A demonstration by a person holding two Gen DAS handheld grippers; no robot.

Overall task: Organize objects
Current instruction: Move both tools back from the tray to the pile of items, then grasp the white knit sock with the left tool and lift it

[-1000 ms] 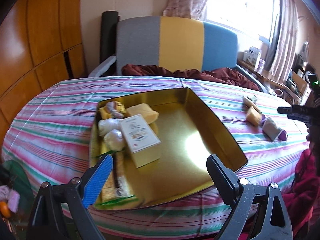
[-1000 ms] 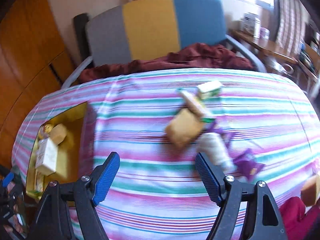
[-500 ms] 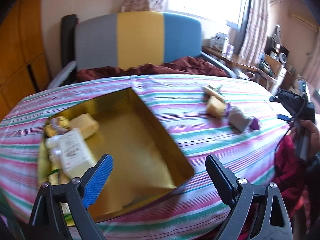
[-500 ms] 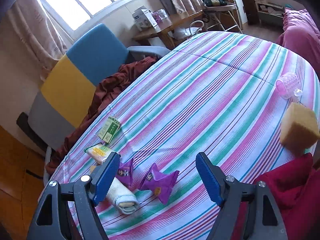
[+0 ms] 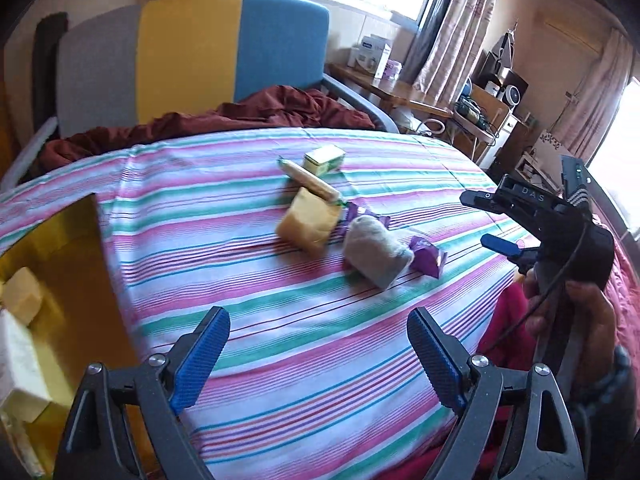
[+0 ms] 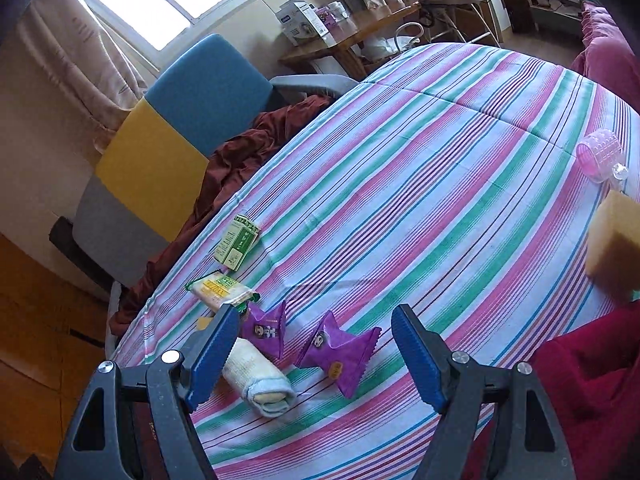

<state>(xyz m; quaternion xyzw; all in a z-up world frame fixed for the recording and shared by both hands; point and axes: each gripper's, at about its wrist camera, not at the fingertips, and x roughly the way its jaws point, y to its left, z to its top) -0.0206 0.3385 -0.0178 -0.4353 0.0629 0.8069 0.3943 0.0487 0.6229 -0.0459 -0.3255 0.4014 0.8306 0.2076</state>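
Hovering over the striped table, with the left hand-held gripper empty and its jaws narrowing on nothing but cloth; right hand-held gripper spread wide, also empty, poised just above a purple snack packet.

Still loose near the middle of the table: a yellow sponge block, a rolled towel, a second purple packet, a long biscuit pack and a small green-and-white box. Already lying in the gold tray at the left edge: another sponge and a white box. Further off, toward the right edge: one more sponge and a clear pink roller.

Likely trouble:
- Pinching the crinkly purple packet could let it slide out or crush its contents.
- Closing on it carelessly could snag the towel roll lying just beside the left finger, dragging two things at once.
- Bunching the cloth under the fingertips could shift the whole cluster.
- Crossing paths with the other gripper, close by at the near right edge, risks a knock.

Writing: "DAS" legible on the right gripper's body in the left view; print on box, biscuit pack and packets too small to read.
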